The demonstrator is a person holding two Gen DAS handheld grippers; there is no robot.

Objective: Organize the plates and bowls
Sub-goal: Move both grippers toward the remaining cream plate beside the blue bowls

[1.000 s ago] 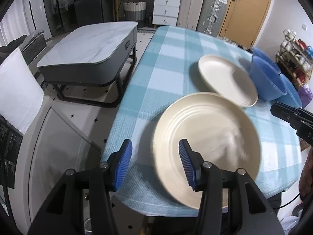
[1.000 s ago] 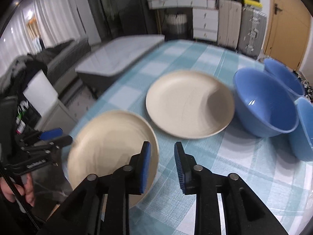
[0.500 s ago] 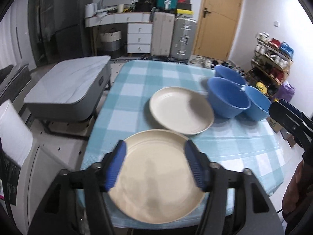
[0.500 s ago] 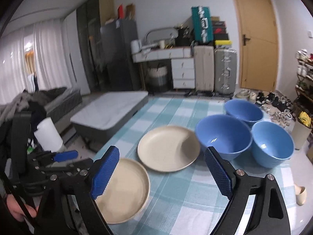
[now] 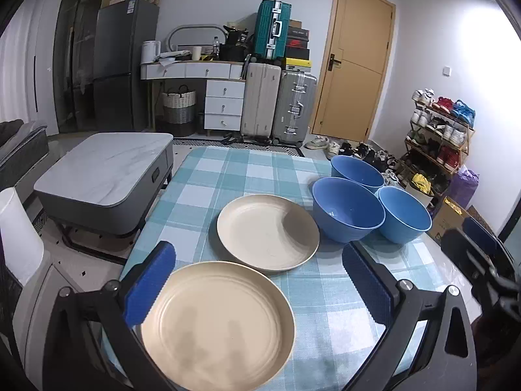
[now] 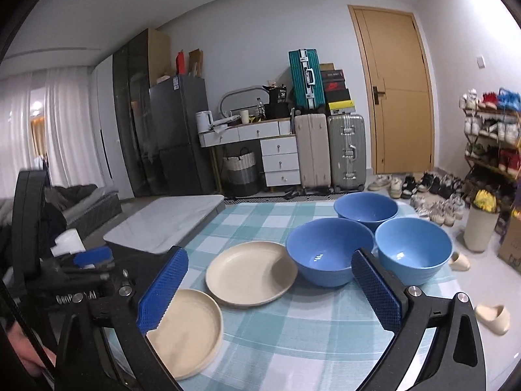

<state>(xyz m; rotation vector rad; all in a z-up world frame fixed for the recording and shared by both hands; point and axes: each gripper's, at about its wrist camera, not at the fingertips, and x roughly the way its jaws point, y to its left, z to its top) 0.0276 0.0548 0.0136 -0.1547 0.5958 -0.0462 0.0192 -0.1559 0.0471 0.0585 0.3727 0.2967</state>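
A lived-in room with pale walls and a wooden door [image 5: 355,62] at the back. Beyond the checked tabletop [image 5: 228,176], suitcases [image 5: 278,104] stand by a white drawer unit [image 5: 224,104] and dark fridge [image 5: 120,58]. A grey coffee table [image 5: 104,172] sits left; a shoe rack [image 5: 436,137] stands right; white curtains [image 6: 65,123] glow far left.
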